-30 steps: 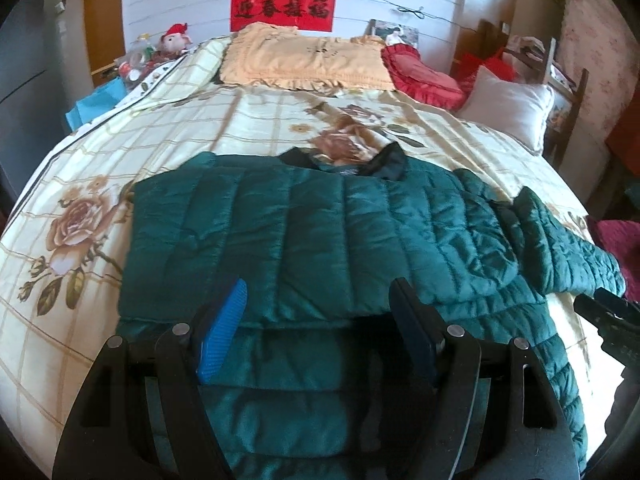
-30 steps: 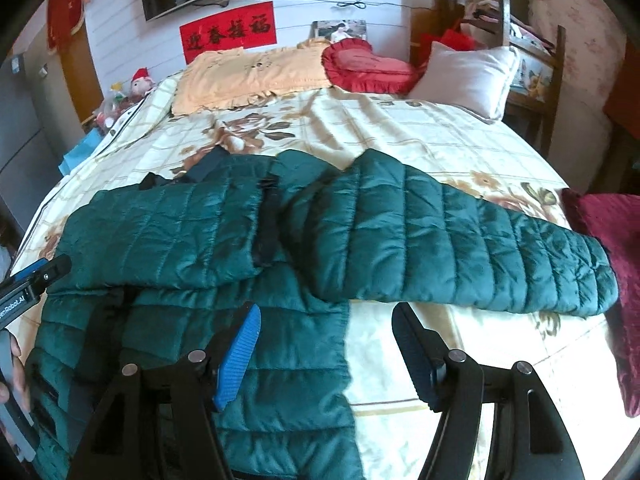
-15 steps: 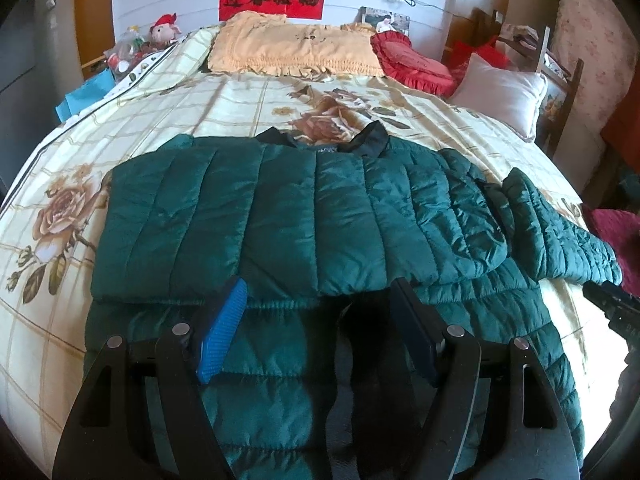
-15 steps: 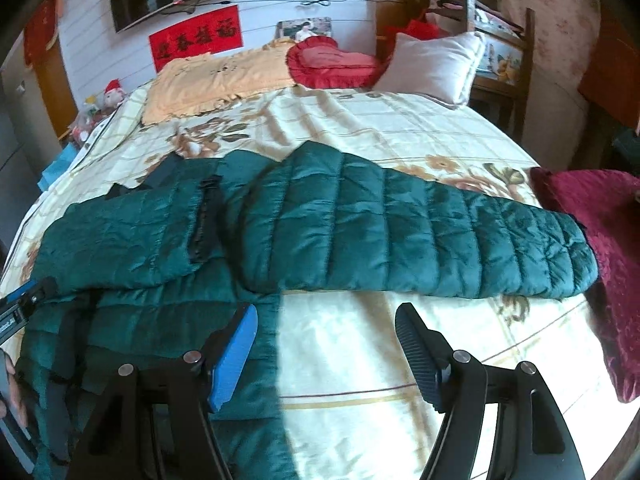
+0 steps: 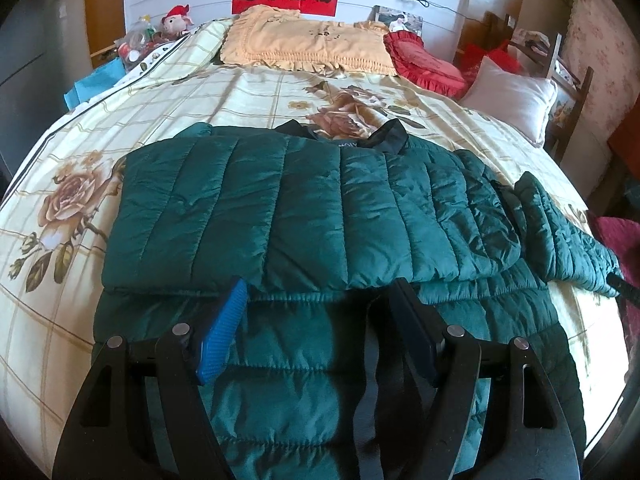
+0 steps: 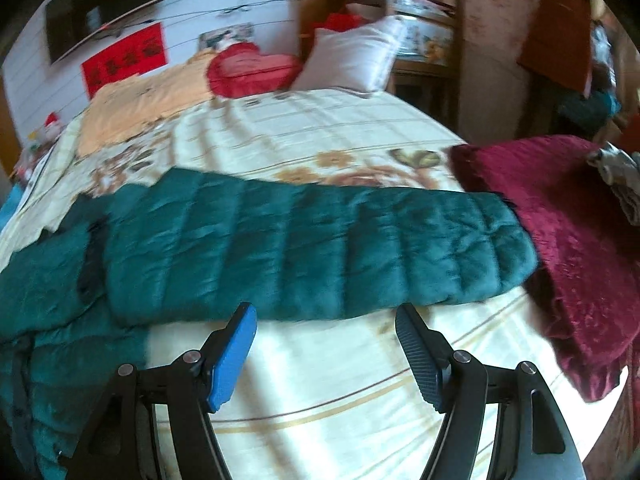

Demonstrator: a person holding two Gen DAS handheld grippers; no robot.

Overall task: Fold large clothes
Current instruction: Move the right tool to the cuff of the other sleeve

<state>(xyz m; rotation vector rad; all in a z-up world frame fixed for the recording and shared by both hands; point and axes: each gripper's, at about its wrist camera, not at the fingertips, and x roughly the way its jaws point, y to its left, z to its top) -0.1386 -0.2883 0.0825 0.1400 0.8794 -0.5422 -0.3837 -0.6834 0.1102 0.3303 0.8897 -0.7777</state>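
Observation:
A dark green quilted puffer jacket [image 5: 304,216] lies flat on the bed, collar toward the pillows. Its left sleeve is folded across the chest. Its right sleeve [image 6: 320,244] stretches straight out toward the bed's right side, the cuff touching a maroon blanket. My left gripper [image 5: 316,292] is open and empty, low over the jacket's lower body. My right gripper [image 6: 326,316] is open and empty, over bare bedsheet just in front of the outstretched sleeve. The right wrist view is blurred.
The bed has a cream floral sheet [image 5: 256,92]. A yellow pillow [image 5: 304,44], a red cushion [image 5: 424,64] and a white pillow [image 5: 512,100] lie at the head. A maroon blanket [image 6: 568,232] lies at the right edge, a wooden chair [image 6: 424,44] behind it.
My right gripper has swung to the right along the outstretched sleeve toward its cuff. My left gripper has shifted slightly over the jacket's body. Both stay open.

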